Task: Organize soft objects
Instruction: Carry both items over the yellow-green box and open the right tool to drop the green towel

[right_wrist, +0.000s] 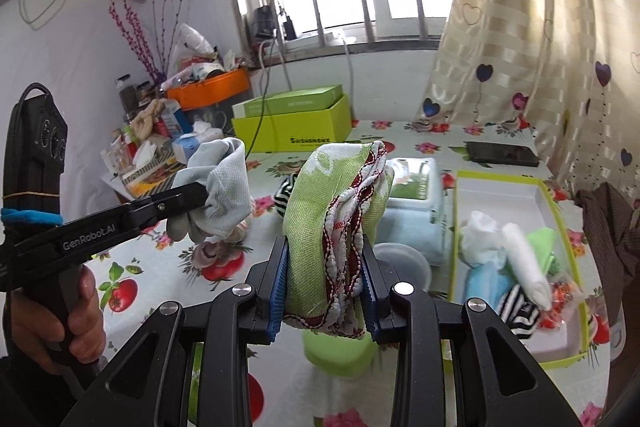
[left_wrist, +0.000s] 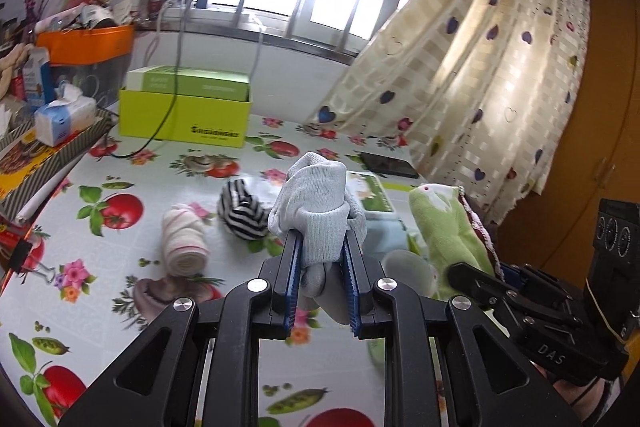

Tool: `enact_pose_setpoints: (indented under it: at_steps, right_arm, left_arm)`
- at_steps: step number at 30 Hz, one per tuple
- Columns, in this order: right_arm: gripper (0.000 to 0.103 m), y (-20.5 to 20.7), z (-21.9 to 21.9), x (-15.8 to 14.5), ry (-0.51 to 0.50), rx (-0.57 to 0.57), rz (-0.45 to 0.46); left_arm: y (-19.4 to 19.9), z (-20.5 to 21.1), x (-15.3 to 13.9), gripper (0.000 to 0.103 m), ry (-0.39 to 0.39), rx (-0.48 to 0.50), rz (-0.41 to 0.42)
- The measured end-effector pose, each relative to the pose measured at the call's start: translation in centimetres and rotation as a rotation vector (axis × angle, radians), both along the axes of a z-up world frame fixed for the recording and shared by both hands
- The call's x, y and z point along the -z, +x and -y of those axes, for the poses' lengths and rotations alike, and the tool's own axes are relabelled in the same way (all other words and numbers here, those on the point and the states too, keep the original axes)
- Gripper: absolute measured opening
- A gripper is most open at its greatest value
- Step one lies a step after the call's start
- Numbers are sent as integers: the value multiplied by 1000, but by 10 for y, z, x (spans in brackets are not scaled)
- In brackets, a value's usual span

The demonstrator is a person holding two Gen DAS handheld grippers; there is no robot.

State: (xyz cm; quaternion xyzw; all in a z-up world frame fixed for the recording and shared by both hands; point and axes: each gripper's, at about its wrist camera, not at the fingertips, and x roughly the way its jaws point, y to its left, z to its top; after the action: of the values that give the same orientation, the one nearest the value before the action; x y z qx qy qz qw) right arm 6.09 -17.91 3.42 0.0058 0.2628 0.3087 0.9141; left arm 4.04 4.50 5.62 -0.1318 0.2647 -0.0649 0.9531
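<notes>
- Left gripper, frame centre: jaws pinching a pale blue sock.
- Right gripper: jaws pinching a green cloth above the tabletop.

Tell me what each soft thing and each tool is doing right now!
left tool: shut on grey sock
right tool: shut on green towel
striped sock: bundled, lying on table
pink-striped sock: rolled, lying on table
tray: holding several rolled items
</notes>
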Motion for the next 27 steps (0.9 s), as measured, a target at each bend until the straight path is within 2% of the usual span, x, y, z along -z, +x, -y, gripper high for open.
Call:
enact_pose_setpoints:
  at_steps: [27]
  right_arm:
    - [30, 0, 65, -2, 29, 106, 11]
  left_arm:
    - [18, 89, -10, 20, 69, 183, 0]
